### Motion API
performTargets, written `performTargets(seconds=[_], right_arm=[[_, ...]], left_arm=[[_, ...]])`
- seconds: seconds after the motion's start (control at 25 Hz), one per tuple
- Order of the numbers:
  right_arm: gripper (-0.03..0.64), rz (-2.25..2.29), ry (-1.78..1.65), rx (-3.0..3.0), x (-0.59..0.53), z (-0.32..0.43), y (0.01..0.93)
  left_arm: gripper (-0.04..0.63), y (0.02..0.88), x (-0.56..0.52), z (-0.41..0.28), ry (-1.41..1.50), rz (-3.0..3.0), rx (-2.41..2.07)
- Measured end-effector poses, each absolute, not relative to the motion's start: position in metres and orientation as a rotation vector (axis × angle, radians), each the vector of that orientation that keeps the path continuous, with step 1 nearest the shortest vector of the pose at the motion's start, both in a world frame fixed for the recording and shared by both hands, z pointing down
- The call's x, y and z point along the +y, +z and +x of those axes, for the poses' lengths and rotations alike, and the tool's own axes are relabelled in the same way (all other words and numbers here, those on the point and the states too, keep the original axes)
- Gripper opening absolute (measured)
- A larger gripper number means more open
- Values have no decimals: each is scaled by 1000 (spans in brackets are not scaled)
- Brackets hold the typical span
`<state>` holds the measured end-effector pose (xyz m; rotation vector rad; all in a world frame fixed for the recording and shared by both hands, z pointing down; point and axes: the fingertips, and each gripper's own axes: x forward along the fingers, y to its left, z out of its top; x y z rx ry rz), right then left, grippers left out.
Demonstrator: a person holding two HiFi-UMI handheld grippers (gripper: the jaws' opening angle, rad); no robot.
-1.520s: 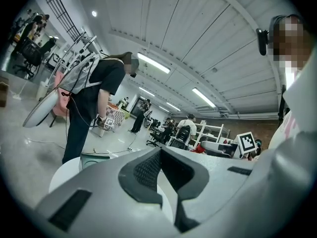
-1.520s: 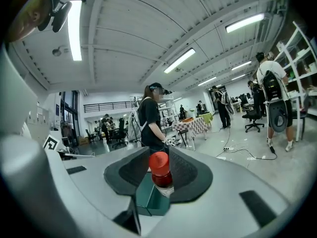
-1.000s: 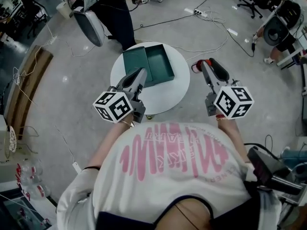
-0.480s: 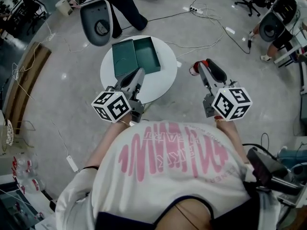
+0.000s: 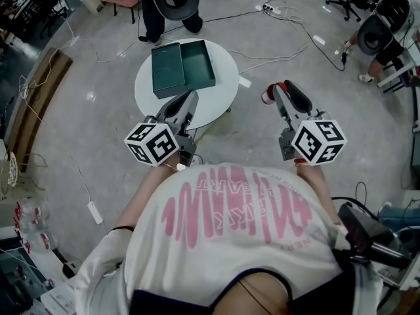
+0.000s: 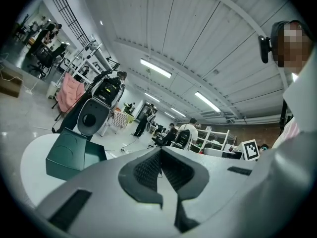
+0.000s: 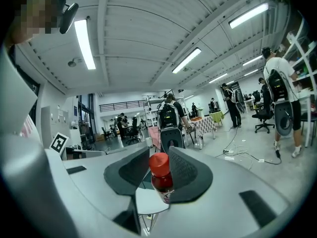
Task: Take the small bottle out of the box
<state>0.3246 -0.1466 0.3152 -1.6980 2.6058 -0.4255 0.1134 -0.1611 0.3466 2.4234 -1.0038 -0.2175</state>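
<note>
Head view, right gripper (image 5: 281, 88) held forward, clamped on small bottle (image 5: 266, 96), left gripper (image 5: 191, 97) alongside, jaws together

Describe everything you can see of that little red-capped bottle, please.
The small bottle has a round red screw cap, a clear body holding dark red liquid, and a pale label lower down. It looks like plastic. It stands roughly upright, pinched at its sides between the dark ribbed fingers of the right gripper. It is held in the air above the floor, to the right of the round white table and outside the green box.
</note>
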Motion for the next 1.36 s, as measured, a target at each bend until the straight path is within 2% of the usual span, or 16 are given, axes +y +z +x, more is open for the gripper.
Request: performTargets(seconds=[1.36], right_arm=[[123,-1642,-502,2689,-135,325,339]], left_arm=[[8,366,-134,98,-212,2325,-1112]])
